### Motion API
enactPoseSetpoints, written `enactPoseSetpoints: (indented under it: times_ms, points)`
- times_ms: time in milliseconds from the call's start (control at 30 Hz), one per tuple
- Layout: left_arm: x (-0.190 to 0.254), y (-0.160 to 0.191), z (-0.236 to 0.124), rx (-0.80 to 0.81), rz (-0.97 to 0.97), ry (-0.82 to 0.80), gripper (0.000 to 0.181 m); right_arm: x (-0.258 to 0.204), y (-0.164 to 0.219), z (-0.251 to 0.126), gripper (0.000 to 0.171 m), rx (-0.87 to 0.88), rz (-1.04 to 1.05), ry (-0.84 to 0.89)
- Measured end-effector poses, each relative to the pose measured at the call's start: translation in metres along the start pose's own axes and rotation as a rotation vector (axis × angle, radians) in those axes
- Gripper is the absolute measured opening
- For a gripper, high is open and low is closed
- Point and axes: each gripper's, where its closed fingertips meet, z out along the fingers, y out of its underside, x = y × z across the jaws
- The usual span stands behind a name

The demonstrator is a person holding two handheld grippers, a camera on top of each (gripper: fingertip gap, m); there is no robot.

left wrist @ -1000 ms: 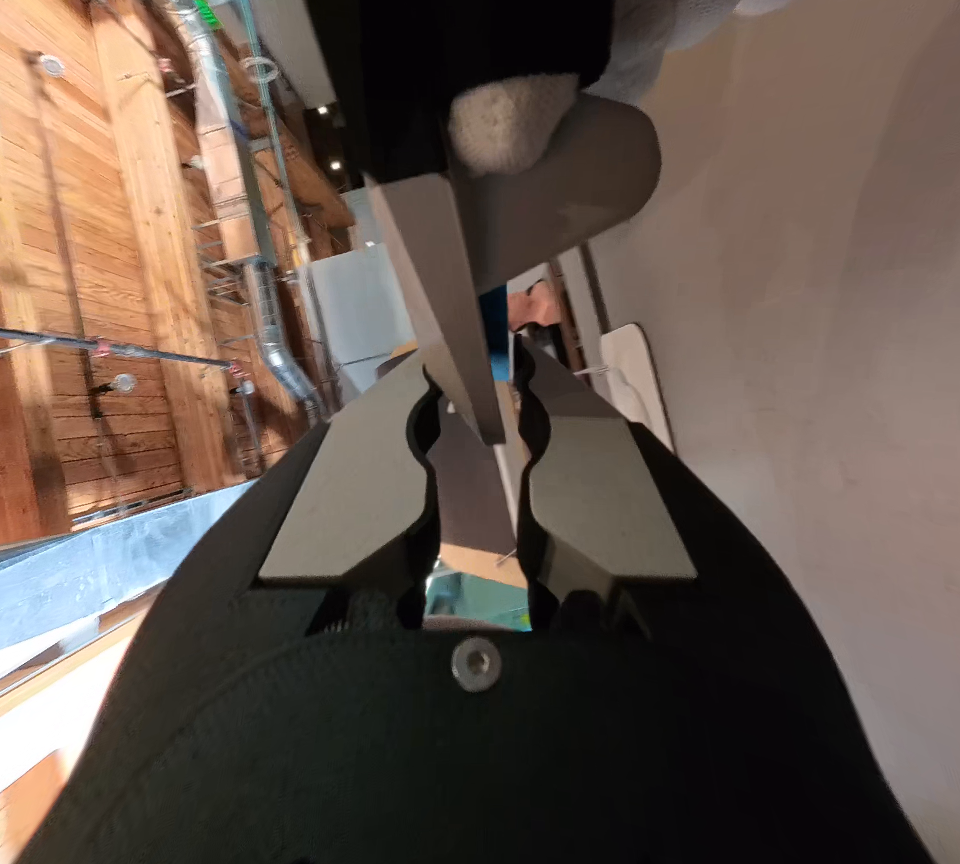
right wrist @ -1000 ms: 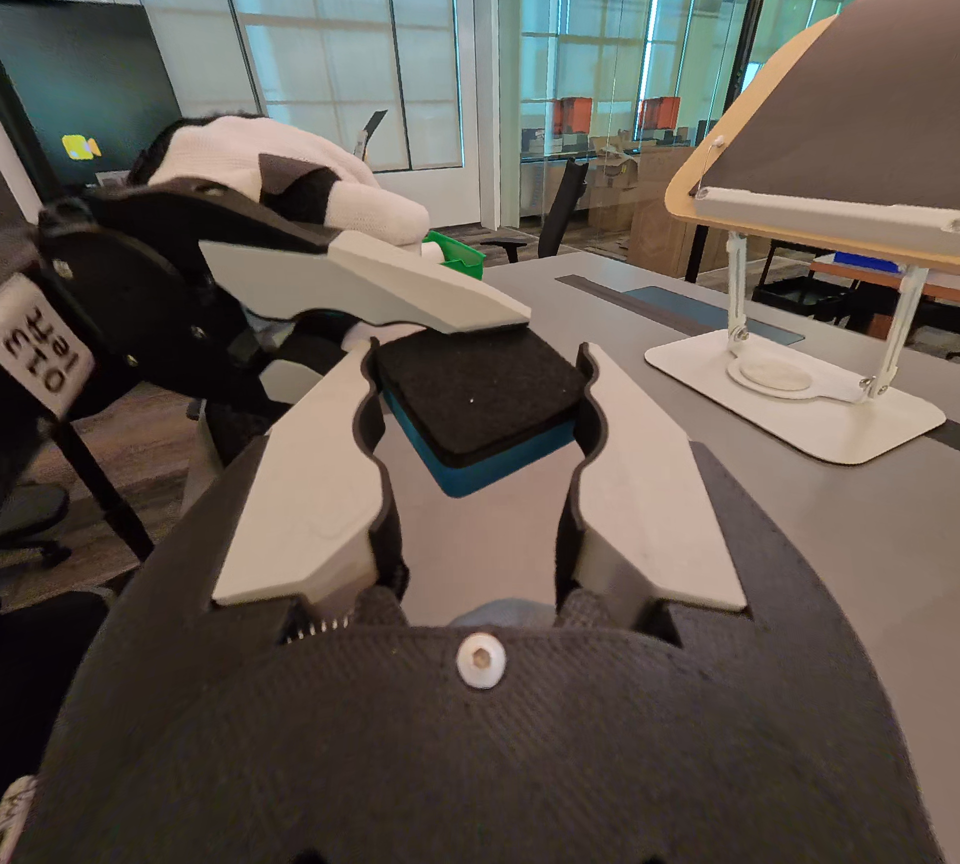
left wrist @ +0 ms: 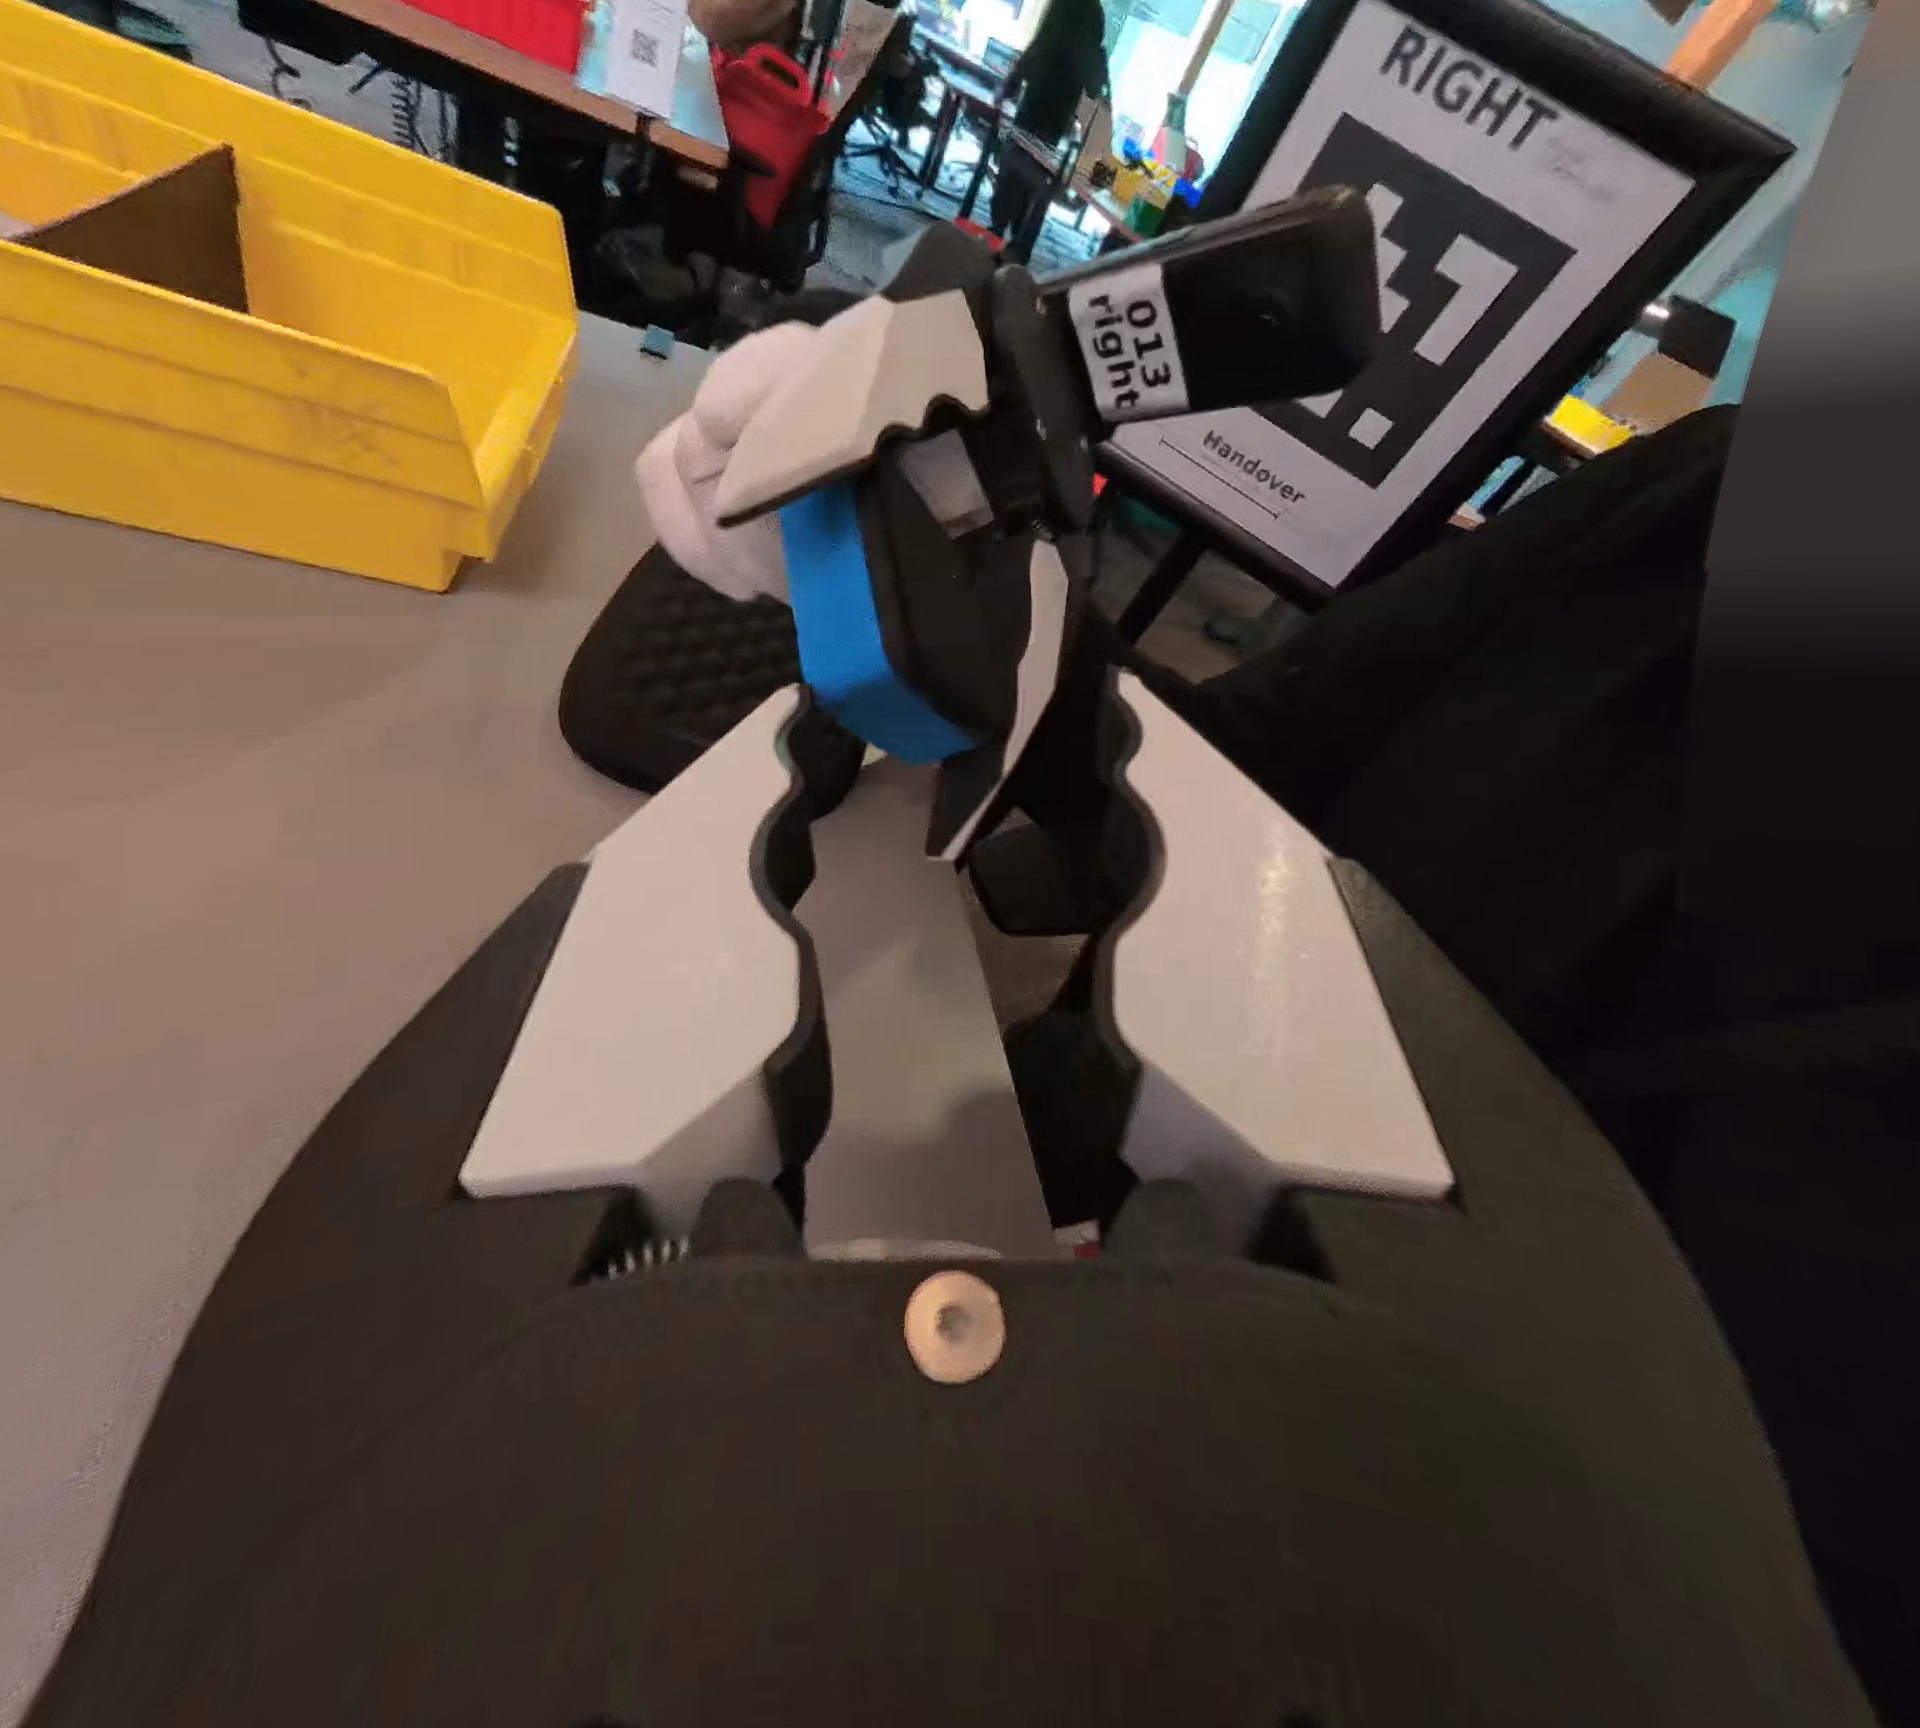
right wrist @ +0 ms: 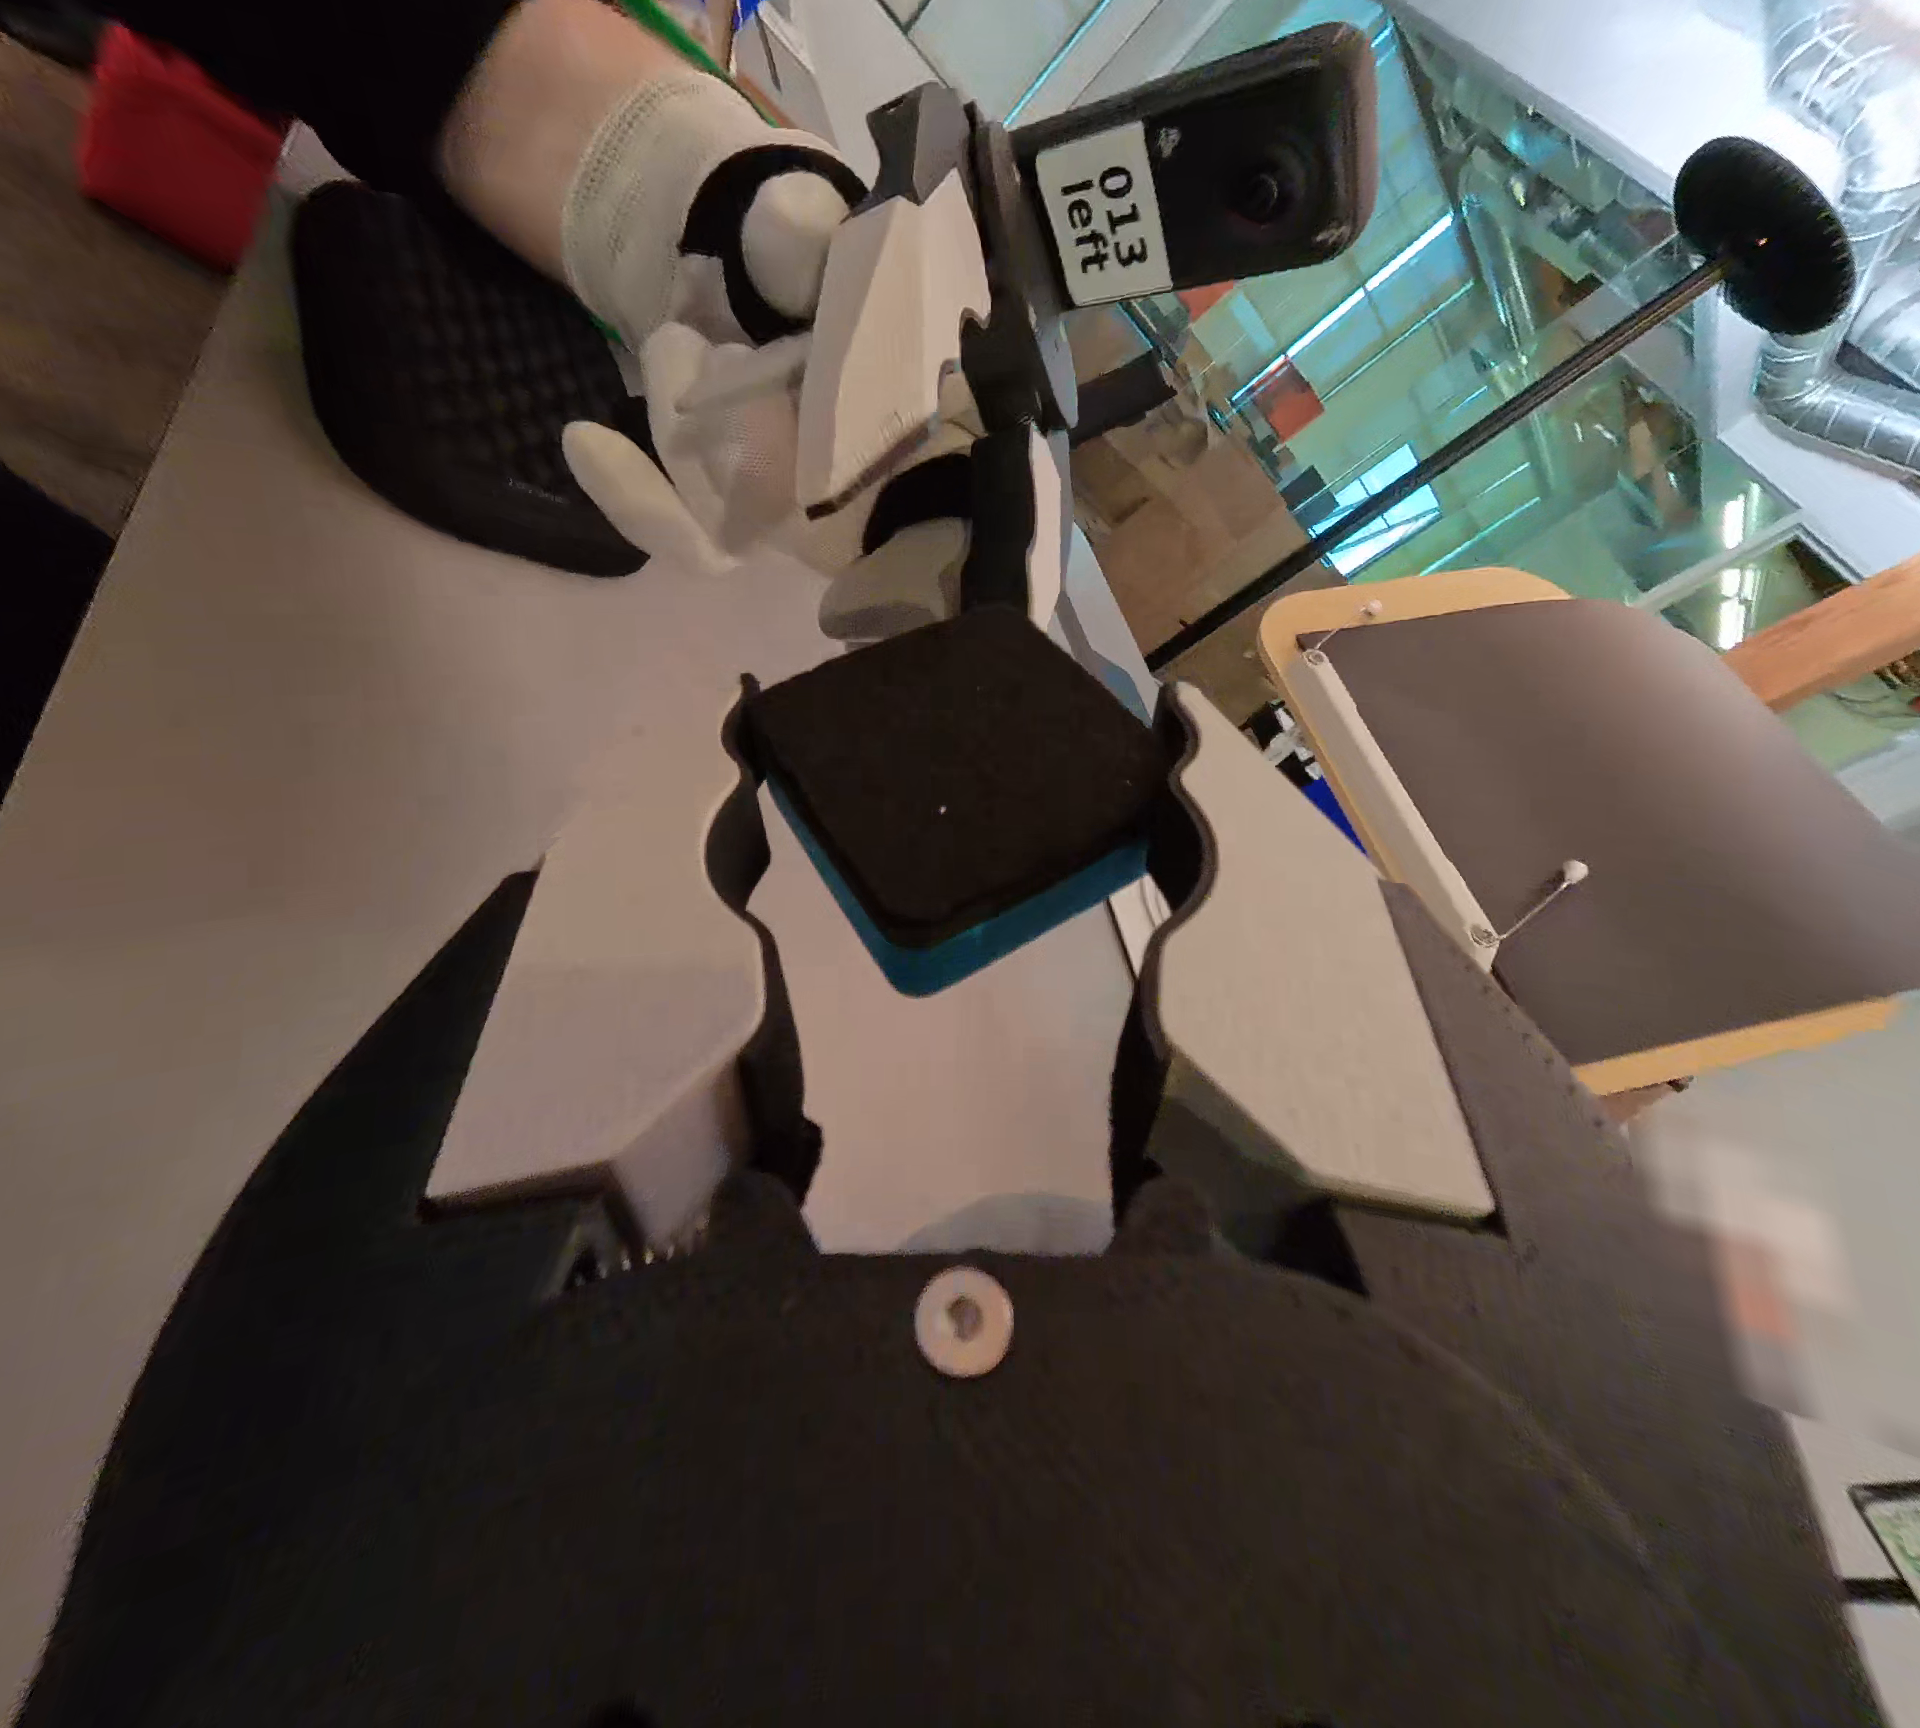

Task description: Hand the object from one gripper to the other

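Right wrist view is showing the right gripper (right wrist: 961,805) clamping a blue eraser with a black felt face (right wrist: 945,805) between its jaws, lifted above the grey bench (right wrist: 312,795). Left gripper (right wrist: 935,535), held by a white-gloved hand (right wrist: 686,328), is hanging just beyond the eraser, its jaws parted and gripping nothing. Left wrist view is showing that left gripper (left wrist: 961,805) spread wide, with the eraser (left wrist: 883,629) sitting just past its tips, near a yellow bin (left wrist: 270,348).
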Motion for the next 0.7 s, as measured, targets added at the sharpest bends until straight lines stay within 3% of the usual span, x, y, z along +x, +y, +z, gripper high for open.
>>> enactPoseSetpoints:
  times_ms: [167,233,700]
  points:
    - [-0.003,0.001,0.006,-0.004,0.016,-0.027,0.044,-0.006,-0.004,0.005,0.072,-0.021,-0.053,-0.009]
    - [-0.010,0.001,0.006,0.002,0.072,-0.084,0.029,-0.004,-0.006,0.007,0.072,-0.015,-0.057,0.004]
    - [-0.028,-0.013,0.000,0.023,0.218,-0.301,0.023,0.016,0.011,0.013,0.080,-0.137,-0.123,0.137]
